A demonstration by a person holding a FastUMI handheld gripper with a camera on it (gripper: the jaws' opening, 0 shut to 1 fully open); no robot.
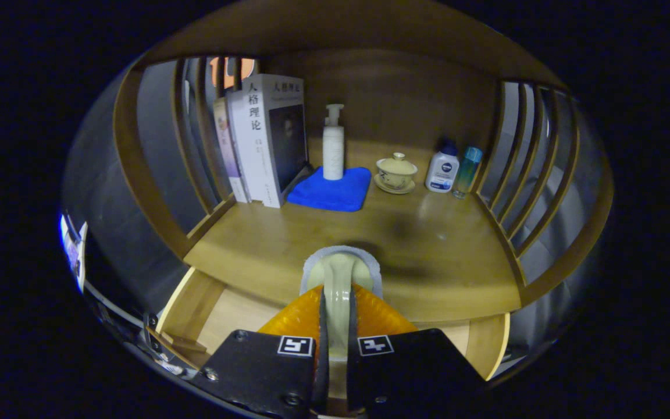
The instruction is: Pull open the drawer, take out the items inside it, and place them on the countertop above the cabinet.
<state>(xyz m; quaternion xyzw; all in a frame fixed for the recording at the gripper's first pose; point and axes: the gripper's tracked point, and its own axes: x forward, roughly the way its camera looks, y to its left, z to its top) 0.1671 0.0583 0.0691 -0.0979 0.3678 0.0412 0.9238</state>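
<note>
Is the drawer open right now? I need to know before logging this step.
Open: the drawer is pulled out below the countertop, its pale bottom exposed. The gripper is shut on a pale item.

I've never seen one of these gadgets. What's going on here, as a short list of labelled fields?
Tool: hand-held gripper, fingers closed on a pale cream, flat-handled object with a grey rim; what it is I cannot tell
Position: held over the countertop's front edge, above the open wooden drawer
Wooden countertop: upright books, white pump bottle standing on a folded blue cloth, lidded cream teacup on a saucer, white bottle with a dark cap, small teal-capped bottle
</note>
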